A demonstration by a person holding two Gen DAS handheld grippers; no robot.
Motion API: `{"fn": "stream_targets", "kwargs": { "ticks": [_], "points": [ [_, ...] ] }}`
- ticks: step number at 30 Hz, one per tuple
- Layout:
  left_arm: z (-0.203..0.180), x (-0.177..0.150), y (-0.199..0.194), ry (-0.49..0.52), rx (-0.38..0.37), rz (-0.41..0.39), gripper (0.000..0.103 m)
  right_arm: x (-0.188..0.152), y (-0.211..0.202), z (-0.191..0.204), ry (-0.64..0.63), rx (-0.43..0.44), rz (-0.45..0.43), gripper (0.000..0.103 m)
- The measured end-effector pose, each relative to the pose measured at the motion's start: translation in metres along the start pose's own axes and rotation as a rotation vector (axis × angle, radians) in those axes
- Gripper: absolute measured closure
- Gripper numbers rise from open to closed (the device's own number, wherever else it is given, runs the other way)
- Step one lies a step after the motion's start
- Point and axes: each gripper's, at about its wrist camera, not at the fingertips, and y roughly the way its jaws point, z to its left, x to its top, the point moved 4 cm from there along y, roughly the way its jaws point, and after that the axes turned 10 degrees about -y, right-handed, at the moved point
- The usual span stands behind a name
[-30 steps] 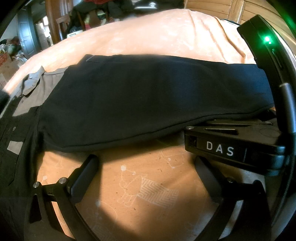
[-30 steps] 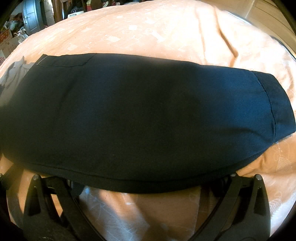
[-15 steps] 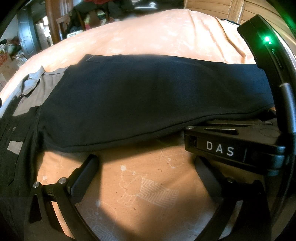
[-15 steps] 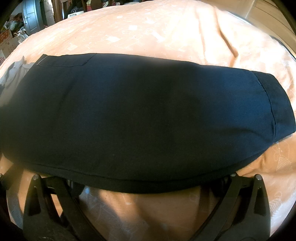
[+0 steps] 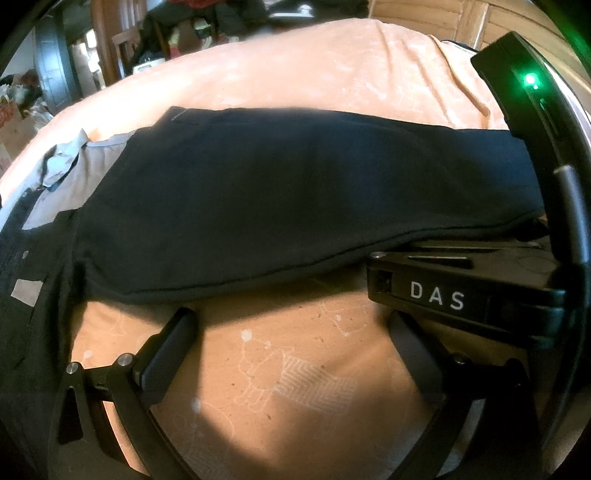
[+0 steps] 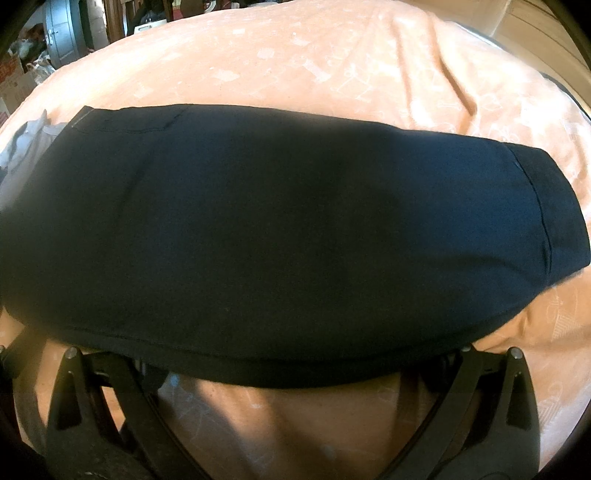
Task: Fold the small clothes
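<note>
A dark navy garment (image 5: 295, 199) lies flat and folded lengthwise across the peach bedsheet (image 5: 295, 74). It fills the middle of the right wrist view (image 6: 280, 229), hem to the right. My left gripper (image 5: 291, 317) is open on bare sheet just short of the garment's near edge, with nothing between its fingers. My right gripper (image 6: 291, 373) has its jaws spread wide at the same near edge, and the cloth hides its fingertips. In the left wrist view its black body marked DAS (image 5: 461, 291) sits against the garment's right end.
A grey shirt (image 5: 66, 173) and another dark garment with grey patches (image 5: 26, 295) lie at the left, partly under the navy one. Wooden furniture (image 5: 480, 22) stands past the bed at the back right, and room clutter (image 5: 22, 107) at the back left.
</note>
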Motion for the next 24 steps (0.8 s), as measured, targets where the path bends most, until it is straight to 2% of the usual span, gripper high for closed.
{"fn": "stream_targets", "kwargs": {
  "ticks": [5,7,8,9,11,13,14,15,16,17,19,22,24],
  "points": [
    [0.0,0.002,0.003,-0.003,-0.012,0.001,0.0,0.007,0.004,-0.004,-0.023,0.022,0.011,0.0],
    [-0.003,0.003,0.005,0.008,-0.005,0.011,0.0,0.012,0.003,-0.008,-0.014,0.078,0.033,0.0],
    [-0.002,0.005,0.005,0.004,-0.033,0.025,0.0,0.013,-0.001,-0.011,-0.001,0.113,0.042,0.0],
    [0.002,0.006,0.003,-0.003,-0.087,0.052,0.0,0.014,-0.006,-0.013,0.013,0.153,0.042,0.0],
    [0.013,0.01,-0.004,-0.02,-0.237,0.122,0.0,0.018,-0.031,-0.023,0.122,0.227,-0.043,0.0],
    [0.03,0.014,-0.011,-0.065,-0.397,0.209,0.0,0.024,-0.066,-0.031,0.238,0.279,-0.202,0.0],
    [0.04,0.017,-0.012,-0.084,-0.471,0.256,0.0,0.025,-0.078,-0.034,0.287,0.29,-0.233,0.0],
    [0.05,0.017,-0.013,-0.132,-0.581,0.298,0.0,0.026,-0.091,-0.037,0.337,0.293,-0.279,0.0],
    [0.062,0.018,-0.014,-0.187,-0.67,0.35,0.0,0.026,-0.112,-0.039,0.386,0.28,-0.358,0.0],
    [0.069,0.018,-0.018,-0.217,-0.738,0.358,0.0,0.025,-0.129,-0.038,0.406,0.278,-0.422,0.0],
    [0.081,0.015,-0.032,-0.26,-0.851,0.392,0.0,0.022,-0.17,-0.027,0.412,0.258,-0.534,0.0],
    [0.088,0.003,-0.074,-0.208,-1.02,0.462,0.0,0.012,-0.234,-0.003,0.327,0.231,-0.633,0.0],
    [0.102,-0.002,-0.121,-0.178,-1.159,0.512,0.0,0.007,-0.274,0.016,0.255,0.186,-0.682,0.0]
  ]
}}
